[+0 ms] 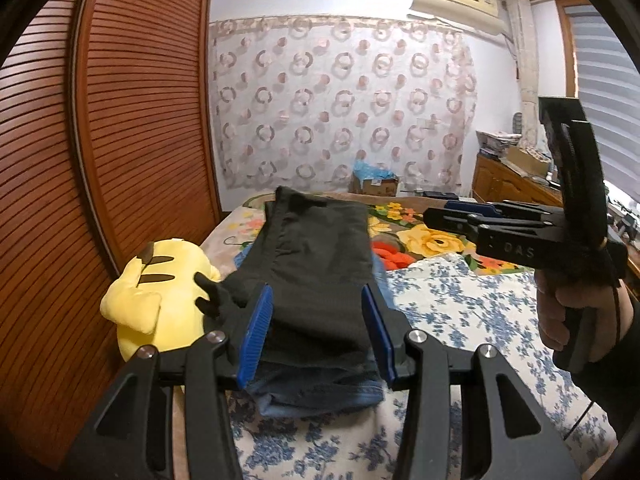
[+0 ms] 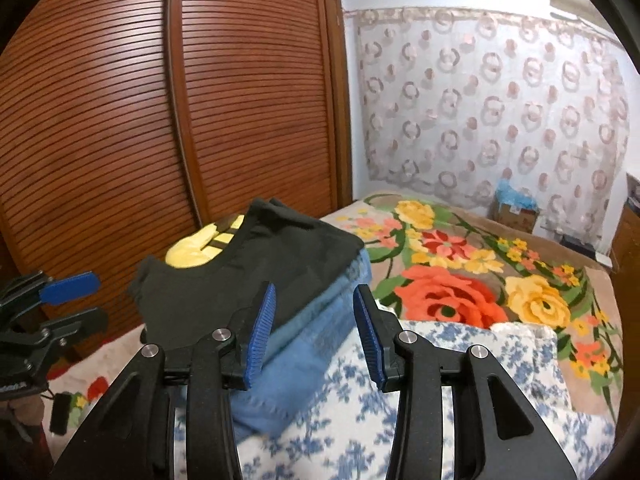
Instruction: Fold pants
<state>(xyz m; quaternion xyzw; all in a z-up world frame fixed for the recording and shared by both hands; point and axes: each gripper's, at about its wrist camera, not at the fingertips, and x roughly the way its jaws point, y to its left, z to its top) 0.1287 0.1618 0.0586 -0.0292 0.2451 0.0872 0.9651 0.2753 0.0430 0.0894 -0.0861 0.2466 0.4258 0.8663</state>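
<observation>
Floral bed (image 2: 460, 292) carries the folded black pants (image 1: 320, 272), stacked on blue jeans (image 2: 296, 360) beside a yellow plush (image 1: 160, 304). Left claw (image 1: 318, 336) gapes empty around the stack's near end; right claw (image 2: 314, 340) hovers spread, holding nothing.

Black pants (image 1: 316, 264) cover most of the blue jeans (image 1: 316, 394) under them in my left view. Plush toy (image 2: 204, 248) mostly hidden behind pants in right view. My left hand-held gripper (image 2: 60, 300) cut off at left edge there; dresser clutter (image 1: 516, 148) too small to identify.
</observation>
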